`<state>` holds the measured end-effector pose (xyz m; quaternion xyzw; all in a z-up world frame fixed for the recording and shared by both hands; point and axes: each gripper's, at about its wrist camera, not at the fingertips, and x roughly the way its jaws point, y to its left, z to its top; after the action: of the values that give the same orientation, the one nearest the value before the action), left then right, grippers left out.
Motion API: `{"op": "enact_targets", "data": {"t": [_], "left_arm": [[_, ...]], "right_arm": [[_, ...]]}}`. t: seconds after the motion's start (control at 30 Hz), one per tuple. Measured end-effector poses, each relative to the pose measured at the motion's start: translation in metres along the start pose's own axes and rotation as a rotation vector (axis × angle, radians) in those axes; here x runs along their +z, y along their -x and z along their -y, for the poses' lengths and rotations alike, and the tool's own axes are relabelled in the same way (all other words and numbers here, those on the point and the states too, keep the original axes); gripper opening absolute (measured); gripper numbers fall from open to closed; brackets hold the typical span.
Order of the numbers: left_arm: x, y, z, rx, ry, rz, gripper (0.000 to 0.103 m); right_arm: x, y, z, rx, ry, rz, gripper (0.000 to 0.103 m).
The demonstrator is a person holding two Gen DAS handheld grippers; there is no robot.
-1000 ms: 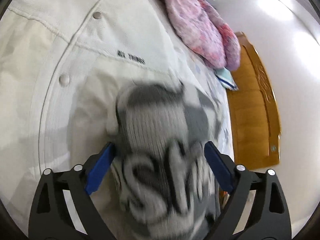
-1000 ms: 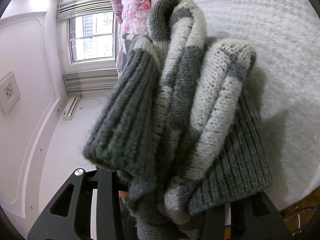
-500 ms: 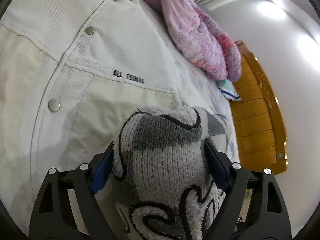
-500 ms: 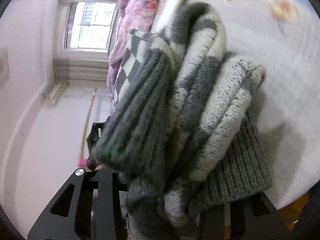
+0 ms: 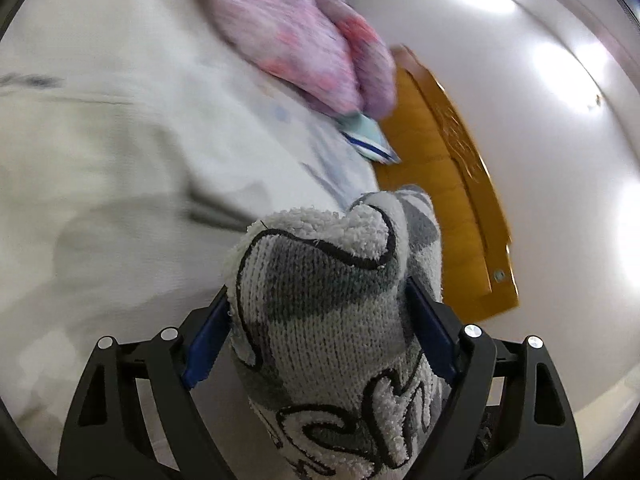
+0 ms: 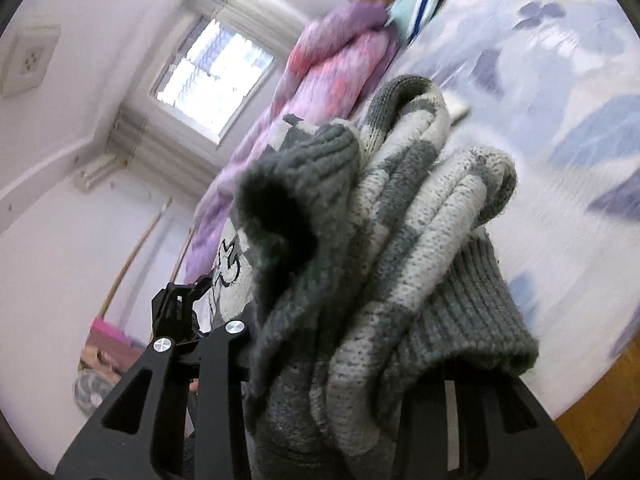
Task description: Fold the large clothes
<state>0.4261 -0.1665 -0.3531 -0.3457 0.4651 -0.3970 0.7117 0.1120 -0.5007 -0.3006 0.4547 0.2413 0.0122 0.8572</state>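
A grey and white knit sweater (image 5: 332, 320) with black line patterns is bunched between my left gripper's (image 5: 318, 332) blue pads, which are shut on it. In the right wrist view my right gripper (image 6: 344, 364) is shut on a thick wad of the same sweater (image 6: 384, 240), with dark ribbed hems hanging over the fingers. Both hold it lifted above the bed. The left gripper's black frame (image 6: 176, 304) shows at lower left in the right wrist view, holding the sweater's patterned part. A cream white jacket (image 5: 100, 152) lies flat on the bed beneath the left gripper.
A pink and purple floral quilt (image 5: 304, 32) is piled along the far side of the bed, also in the right wrist view (image 6: 320, 76). A wooden headboard (image 5: 448, 184) stands to the right, a blue-striped item (image 5: 368, 140) by it. The bedsheet (image 6: 560, 128) has blue prints. A window (image 6: 212, 76) is behind.
Both grippers have swung with the sweater: the left view has shifted off the jacket's snaps towards the headboard, and the right view has turned from the white cloth towards the printed sheet. Both grips hold.
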Motion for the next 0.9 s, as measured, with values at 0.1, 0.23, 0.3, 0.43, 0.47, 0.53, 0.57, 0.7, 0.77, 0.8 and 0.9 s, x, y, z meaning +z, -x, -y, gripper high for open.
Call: {"op": "enact_targets", "data": {"t": [0.1,0.23,0.3,0.43,0.47,0.53,0.57,0.7,0.77,0.8,0.9], "left_arm": [[0.001,-0.052,0.040,-0.027,-0.065,-0.053,0.082],[-0.007,-0.118,0.065,-0.032,-0.111,-0.124,0.081],[-0.014,-0.141,0.061,-0.013,-0.116,-0.162,0.081],[-0.031,-0.174,0.029,0.130,-0.085,-0.230,0.080],[-0.033,-0.173,0.024,0.126,-0.077,-0.230,0.080],[-0.038,-0.170,0.019,0.106,-0.088,-0.214,0.081],[-0.039,-0.169,0.020,0.107,-0.101,-0.214,0.081],[-0.039,-0.169,0.024,0.136,-0.130,-0.220,0.081],[-0.040,-0.167,0.028,0.156,-0.153,-0.220,0.081],[-0.039,-0.170,0.032,0.163,-0.161,-0.216,0.081],[-0.039,-0.165,0.037,0.181,-0.178,-0.209,0.081]], "right_arm": [[0.023,0.021,0.033,-0.014,-0.056,0.075,0.033],[0.033,0.032,0.068,-0.058,-0.088,0.125,0.033],[0.032,0.032,0.091,-0.064,-0.122,0.131,0.034],[0.019,0.010,0.135,-0.133,-0.193,0.063,0.034],[0.012,0.006,0.145,-0.141,-0.223,0.049,0.035],[0.000,0.005,0.153,-0.139,-0.227,0.056,0.036],[-0.003,0.004,0.152,-0.144,-0.230,0.054,0.036],[-0.008,0.002,0.164,-0.148,-0.283,0.065,0.038],[-0.010,0.004,0.170,-0.140,-0.300,0.072,0.038],[-0.011,0.005,0.174,-0.136,-0.305,0.073,0.039],[-0.010,0.008,0.182,-0.134,-0.315,0.072,0.041]]}}
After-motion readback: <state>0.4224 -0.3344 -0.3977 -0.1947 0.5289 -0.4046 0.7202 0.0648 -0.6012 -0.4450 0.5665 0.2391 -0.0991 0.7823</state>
